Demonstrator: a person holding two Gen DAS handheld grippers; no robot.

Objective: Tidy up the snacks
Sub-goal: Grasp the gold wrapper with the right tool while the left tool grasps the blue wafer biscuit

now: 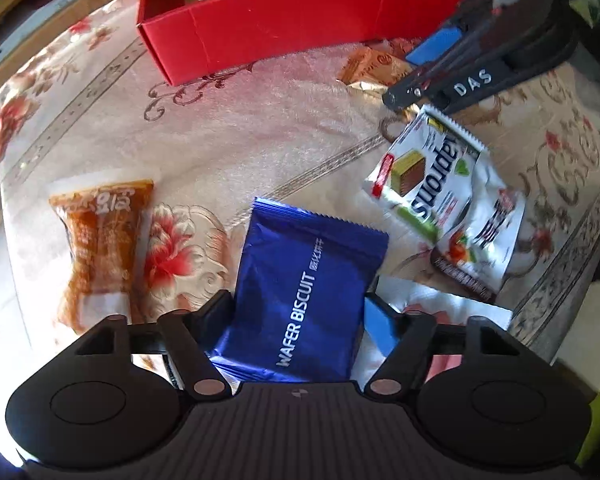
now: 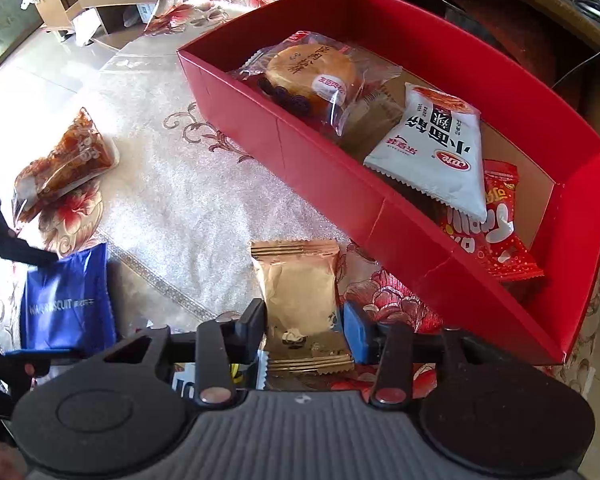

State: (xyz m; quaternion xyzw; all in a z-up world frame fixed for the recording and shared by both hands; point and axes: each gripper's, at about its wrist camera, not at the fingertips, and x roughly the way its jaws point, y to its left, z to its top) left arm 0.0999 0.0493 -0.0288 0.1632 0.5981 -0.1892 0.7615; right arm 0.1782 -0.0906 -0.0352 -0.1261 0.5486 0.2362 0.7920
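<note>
A blue wafer biscuit packet (image 1: 300, 296) lies on the flowered tablecloth. My left gripper (image 1: 300, 316) is shut on it, one pad against each long side; in the right wrist view this gripper (image 2: 28, 300) and the blue packet (image 2: 68, 304) sit at the left edge. My right gripper (image 2: 304, 332) is shut on a gold packet (image 2: 300, 292) just in front of the red box (image 2: 320, 168). From the left wrist view, the right gripper (image 1: 420, 88) reaches in at the upper right over that gold packet (image 1: 372, 68). The box holds a wrapped pastry (image 2: 316, 76), a white packet (image 2: 432, 152) and a red packet (image 2: 496, 224).
A brown clear-wrapped snack (image 1: 100, 248) lies left of the blue packet. A white wafer packet (image 1: 428, 172) and a second white packet (image 1: 488, 240) lie to its right. The red box's near wall (image 1: 280, 28) stands at the far side of the cloth, and the table edge (image 1: 560, 300) drops off on the right.
</note>
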